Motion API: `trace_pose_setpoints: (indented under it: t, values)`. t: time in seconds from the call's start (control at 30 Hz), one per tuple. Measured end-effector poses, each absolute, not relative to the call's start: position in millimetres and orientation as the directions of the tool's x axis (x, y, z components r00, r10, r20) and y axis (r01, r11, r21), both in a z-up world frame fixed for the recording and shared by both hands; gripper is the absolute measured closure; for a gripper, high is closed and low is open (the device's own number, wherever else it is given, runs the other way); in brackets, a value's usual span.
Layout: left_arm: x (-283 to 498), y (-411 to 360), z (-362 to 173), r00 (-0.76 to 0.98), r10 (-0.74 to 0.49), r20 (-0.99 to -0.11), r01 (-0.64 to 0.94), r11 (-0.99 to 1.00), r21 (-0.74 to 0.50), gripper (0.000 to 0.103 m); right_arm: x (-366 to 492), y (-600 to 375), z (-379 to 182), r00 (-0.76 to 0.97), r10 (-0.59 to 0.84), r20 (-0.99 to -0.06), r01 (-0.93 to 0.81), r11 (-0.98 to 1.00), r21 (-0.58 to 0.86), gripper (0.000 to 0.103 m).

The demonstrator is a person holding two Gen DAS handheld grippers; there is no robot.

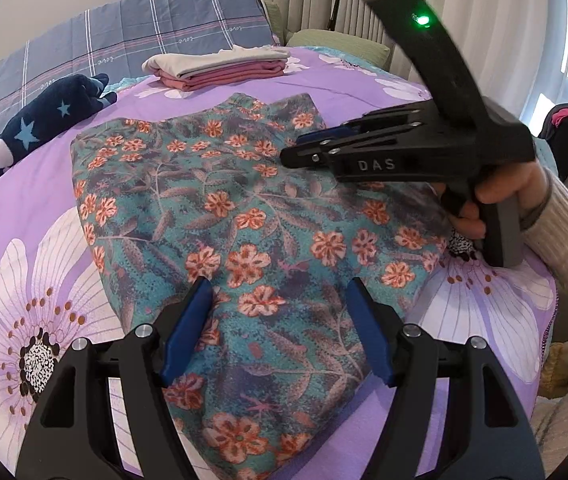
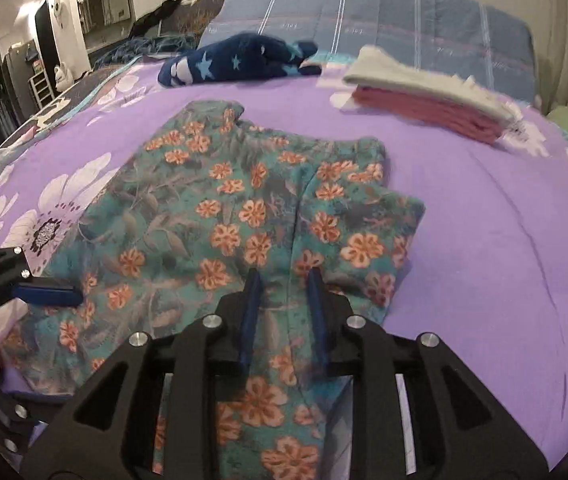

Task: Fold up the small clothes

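Floral garment — teal cloth with orange flowers — lies spread on the purple flowered bedspread, its layers already partly doubled over, with stepped edges showing at the far side. Your left gripper hovers over the near part of the cloth; jaws stand wide apart, blue pads clear of the fabric, nothing between them. Your right gripper sits over the garment's right portion, beside a seam; its jaws are narrow but a gap shows between the pads, and no fold is visibly pinched — only flat cloth beneath. In the left wrist view your hand wraps its handle, cream ribbed sleeve behind.

At the far side of the bed: a folded stack, white piece on top of pink ones, well apart from the garment. A navy plush toy with stars lies to the stack's left, near the plaid pillow.
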State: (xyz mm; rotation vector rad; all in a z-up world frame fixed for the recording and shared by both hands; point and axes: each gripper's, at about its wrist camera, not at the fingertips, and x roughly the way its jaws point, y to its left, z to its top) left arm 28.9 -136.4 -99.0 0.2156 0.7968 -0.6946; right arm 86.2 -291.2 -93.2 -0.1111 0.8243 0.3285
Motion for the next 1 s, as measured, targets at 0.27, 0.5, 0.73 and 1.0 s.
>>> trace_pose_setpoints:
  t: [0.27, 0.5, 0.73, 1.0]
  values:
    - [15.4, -115.5, -84.1, 0.520, -0.519, -0.678, 0.619, 0.776, -0.120, 0.034, 55.7, -312.0, -64.4, 0.667, 0.244, -0.704, -0.259, 0.962, 0.088, 0.066]
    - [6.0, -107.5, -65.0, 0.605, -0.436, -0.666, 0.567, 0.824, -0.024, 0.036, 24.1, -343.0, -66.8, 0.645, 0.251, -0.721, -0.174, 0.968, 0.182, 0.066]
    - [20.5, -99.2, -72.5, 0.619, -0.357, -0.700, 0.492, 0.871, -0.009, 0.036, 17.3, -339.2, -75.3, 0.626, 0.278, -0.728, -0.189, 0.960, 0.205, 0.061]
    - [24.9, -93.8, -93.0, 0.556, -0.356, -0.751, 0.485, 0.873, -0.054, 0.035, 20.4, -340.0, -90.0, 0.598, 0.294, -0.746, -0.184, 0.956, 0.229, 0.057]
